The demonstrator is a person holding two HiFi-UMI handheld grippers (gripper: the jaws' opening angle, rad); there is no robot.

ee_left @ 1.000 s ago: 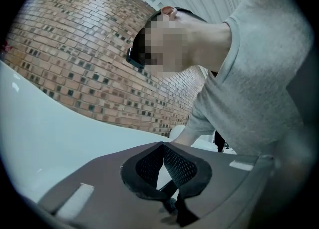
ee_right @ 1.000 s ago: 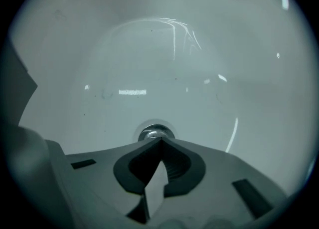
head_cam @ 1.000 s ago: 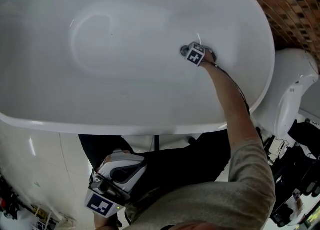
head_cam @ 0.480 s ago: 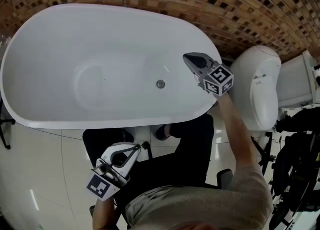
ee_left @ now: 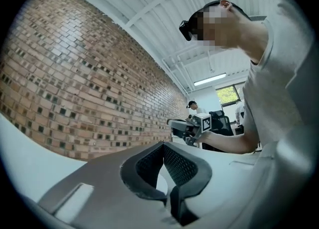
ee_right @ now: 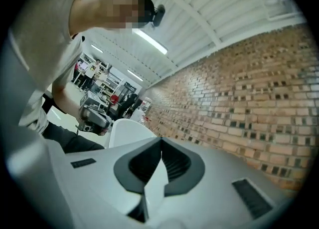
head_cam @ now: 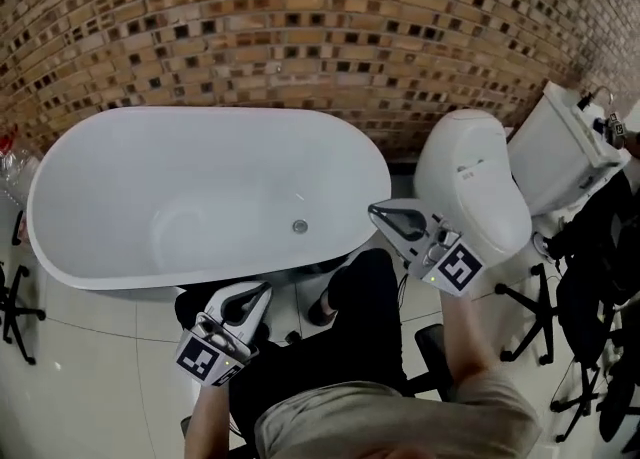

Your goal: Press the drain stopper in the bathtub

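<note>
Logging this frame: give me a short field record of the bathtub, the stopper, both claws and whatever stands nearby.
setting: white bathtub against a brick wall, toilet to its right
drain stopper: in the bathtub floor, towards the toilet end; nothing touching it
left claw: shut, empty, outside the bathtub, just off its near rim
right claw: shut, empty, outside the bathtub, between its rim and the toilet
contact with bathtub: none
stopper pressed or raised: too small to tell

Brick wall [head_cam: 300, 27] behind, glossy white floor [head_cam: 90, 367] — toilet [head_cam: 475, 187] at right.
</note>
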